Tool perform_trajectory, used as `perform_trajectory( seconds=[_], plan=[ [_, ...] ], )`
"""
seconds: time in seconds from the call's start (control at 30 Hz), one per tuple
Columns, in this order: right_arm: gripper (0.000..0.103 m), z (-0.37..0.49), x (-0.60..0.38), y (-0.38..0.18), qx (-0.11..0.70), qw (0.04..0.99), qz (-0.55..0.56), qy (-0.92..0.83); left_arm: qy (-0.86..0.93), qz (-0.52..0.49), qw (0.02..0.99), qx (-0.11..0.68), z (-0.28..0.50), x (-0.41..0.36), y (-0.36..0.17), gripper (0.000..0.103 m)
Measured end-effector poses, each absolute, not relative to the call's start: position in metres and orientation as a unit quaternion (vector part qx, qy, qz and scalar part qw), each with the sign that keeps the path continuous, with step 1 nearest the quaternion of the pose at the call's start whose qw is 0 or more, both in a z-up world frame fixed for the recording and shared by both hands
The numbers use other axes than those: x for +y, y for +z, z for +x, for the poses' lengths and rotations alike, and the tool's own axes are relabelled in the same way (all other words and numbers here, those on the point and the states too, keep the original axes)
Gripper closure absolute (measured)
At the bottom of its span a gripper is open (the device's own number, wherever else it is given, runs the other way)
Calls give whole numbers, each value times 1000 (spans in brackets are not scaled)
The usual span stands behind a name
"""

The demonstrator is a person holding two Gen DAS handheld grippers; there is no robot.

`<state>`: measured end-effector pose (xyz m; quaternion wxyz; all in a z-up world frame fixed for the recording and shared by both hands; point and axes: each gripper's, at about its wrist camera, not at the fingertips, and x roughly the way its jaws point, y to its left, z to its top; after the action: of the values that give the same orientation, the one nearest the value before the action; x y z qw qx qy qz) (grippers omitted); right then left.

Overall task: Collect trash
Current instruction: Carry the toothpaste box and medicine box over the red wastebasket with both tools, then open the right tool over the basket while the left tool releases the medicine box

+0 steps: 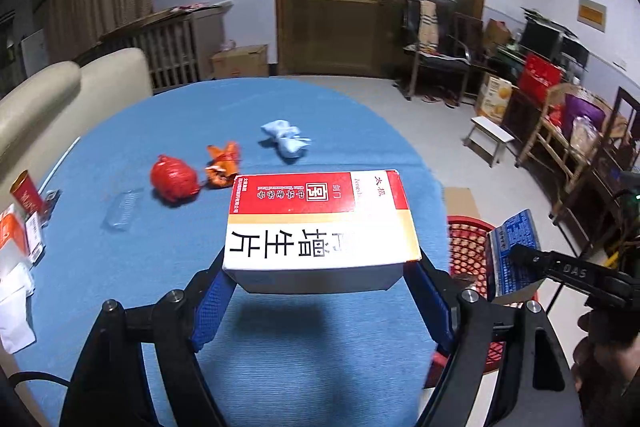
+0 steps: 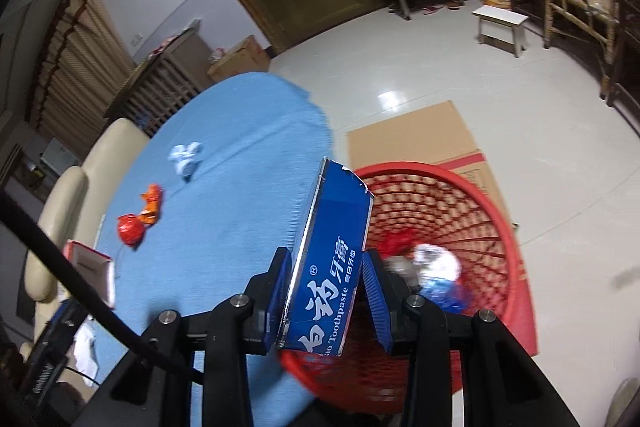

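My left gripper is shut on a red-and-white carton, held above the blue tablecloth with its shadow beneath. My right gripper is shut on a blue toothpaste box, which stands upright over the near rim of the red mesh basket. In the left wrist view the toothpaste box and the basket show at the right, past the table edge. On the table lie a red crumpled bag, an orange wrapper, a pale blue wad and a clear plastic tray.
The basket stands on the floor beside the table and holds white, red and blue scraps. Flat cardboard lies behind it. A red can and white papers sit at the table's left edge. A cream sofa flanks the table.
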<state>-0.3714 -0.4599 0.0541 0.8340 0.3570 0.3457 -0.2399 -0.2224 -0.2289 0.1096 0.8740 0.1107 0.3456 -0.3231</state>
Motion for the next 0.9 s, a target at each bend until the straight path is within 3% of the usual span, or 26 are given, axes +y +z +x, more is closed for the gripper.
perform_trajectory(
  seconds=[0.8, 0.83, 0.9],
  plan=[
    [62, -389, -484, 8, 403, 812, 303, -294, -378, 135, 843, 357, -251, -292, 108, 21],
    [59, -388, -484, 7, 406, 811, 300, -295, -379, 136, 843, 357, -251, -292, 108, 21],
    [40, -389, -485, 5, 406, 811, 300, -295, -380, 137, 842, 358, -252, -295, 108, 21]
  ],
)
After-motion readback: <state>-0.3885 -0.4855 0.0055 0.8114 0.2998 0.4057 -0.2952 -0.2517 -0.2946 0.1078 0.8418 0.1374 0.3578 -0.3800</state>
